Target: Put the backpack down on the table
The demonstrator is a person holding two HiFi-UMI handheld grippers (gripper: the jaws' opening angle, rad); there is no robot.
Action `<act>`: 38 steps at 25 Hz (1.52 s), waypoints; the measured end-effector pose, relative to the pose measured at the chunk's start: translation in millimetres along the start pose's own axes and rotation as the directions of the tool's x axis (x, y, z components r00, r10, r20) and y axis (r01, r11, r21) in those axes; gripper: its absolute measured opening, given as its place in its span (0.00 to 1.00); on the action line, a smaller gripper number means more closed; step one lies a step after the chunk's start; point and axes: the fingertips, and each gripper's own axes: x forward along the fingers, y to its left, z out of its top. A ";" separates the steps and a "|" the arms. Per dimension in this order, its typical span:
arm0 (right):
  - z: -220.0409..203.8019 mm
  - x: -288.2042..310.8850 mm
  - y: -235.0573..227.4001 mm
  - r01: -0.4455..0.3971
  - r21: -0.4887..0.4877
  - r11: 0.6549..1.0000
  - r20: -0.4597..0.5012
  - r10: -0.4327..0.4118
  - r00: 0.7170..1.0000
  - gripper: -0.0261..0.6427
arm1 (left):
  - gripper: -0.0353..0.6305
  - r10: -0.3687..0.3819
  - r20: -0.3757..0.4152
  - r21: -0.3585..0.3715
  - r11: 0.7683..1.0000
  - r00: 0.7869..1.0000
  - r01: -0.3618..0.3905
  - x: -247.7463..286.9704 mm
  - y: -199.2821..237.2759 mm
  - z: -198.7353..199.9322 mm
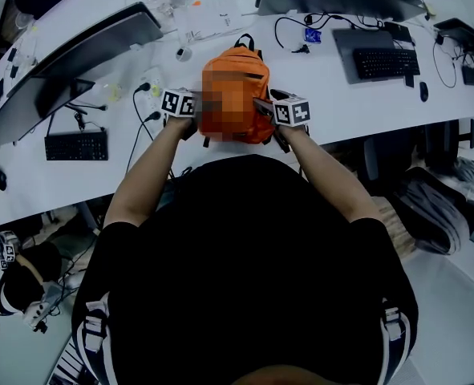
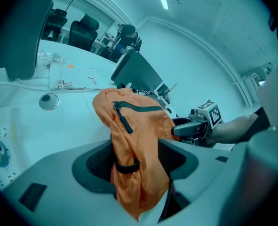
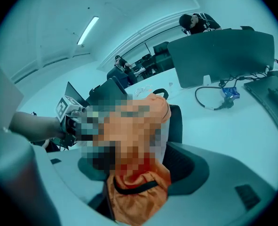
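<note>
Orange backpack (image 1: pixel 238 58) down; tools let go
The left tool (image 2: pixel 137 163) and right tool (image 3: pixel 139 169) gape round it; a strap (image 2: pixel 127 166) snagging a jaw could drag it off the worktop (image 1: pixel 333 95).

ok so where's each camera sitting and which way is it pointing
Head view: on the person's head, facing steeply down at the orange backpack and white table; shows torso, forearms, left claw, right claw.
Left gripper view: on the left claw, facing along its jaws across the backpack to the right claw and forearm.
Right gripper view: on the right claw, facing across to the left claw.
Shared: backpack fabric between the jaws.
</note>
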 end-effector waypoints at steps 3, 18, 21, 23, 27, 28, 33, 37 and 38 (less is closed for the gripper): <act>2.0 -17.6 -3.8 0.013 0.028 1.000 0.048 -0.014 0.999 0.51 | 0.44 0.040 0.048 -0.005 0.999 0.998 -0.040 -12.4 -5.0 -0.1; 0.5 -56.9 19.3 -0.021 -0.026 0.999 0.130 0.025 0.991 0.50 | 0.44 0.082 0.186 -0.011 0.997 0.979 -0.082 -46.6 -33.7 -7.4; 2.8 -64.7 29.6 -0.033 -0.058 0.998 0.152 0.042 0.987 0.43 | 0.44 0.089 0.200 0.002 0.996 0.976 -0.091 -51.2 -42.2 -10.3; 2.5 -69.3 35.5 -0.039 -0.071 0.997 0.157 0.050 0.986 0.39 | 0.44 0.043 0.226 0.009 0.999 0.973 -0.046 -53.0 -59.5 -7.7; -1.1 -78.3 46.4 -0.061 -0.066 0.996 0.160 0.071 0.985 0.33 | 0.44 0.016 0.250 0.032 0.999 0.968 -0.025 -60.3 -78.1 -8.4; -2.1 -80.5 49.8 -0.073 -0.053 0.996 0.164 0.081 0.983 0.30 | 0.44 0.013 0.257 0.035 0.999 0.966 -0.023 -62.5 -80.8 -9.0; -0.2 -96.0 66.5 -0.093 -0.070 0.993 0.193 0.105 0.975 0.19 | 0.41 0.005 0.304 0.047 0.999 0.953 -0.020 -74.5 -94.3 -8.3; 3.9 -109.4 69.3 -0.095 -0.095 0.991 0.213 0.114 0.970 0.13 | 0.36 0.006 0.326 0.050 0.998 0.945 -0.023 -80.4 -104.3 -12.6; 3.8 -112.1 69.4 -0.097 -0.098 0.990 0.215 0.116 0.970 0.13 | 0.35 0.003 0.329 0.052 0.998 0.944 -0.021 -81.1 -108.0 -14.0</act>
